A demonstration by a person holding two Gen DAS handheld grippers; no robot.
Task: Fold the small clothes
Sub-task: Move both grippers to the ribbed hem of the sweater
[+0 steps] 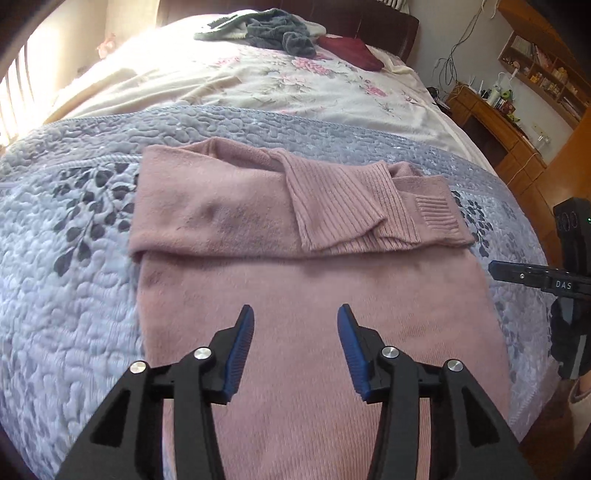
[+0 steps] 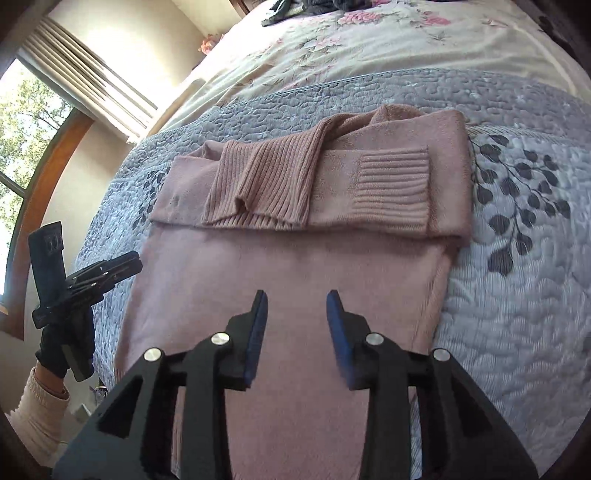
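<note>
Sweater (image 1: 317, 280) on quilt (image 1: 66, 280), unobstructed

I see a bed (image 1: 424, 110) carrying everything, its near part covered by a grey-lilac quilted coverlet (image 1: 74, 295) with dark leaf prints. A pink sweater (image 1: 295, 295) lies flat on that coverlet, its top part folded over with the ribbed sleeves across it. Beyond the coverlet's corded edge I see a cream floral sheet (image 1: 314, 88). At the far end lie a grey-and-green heap of clothes (image 1: 273, 31) and a dark red cloth (image 1: 351, 51).
</note>
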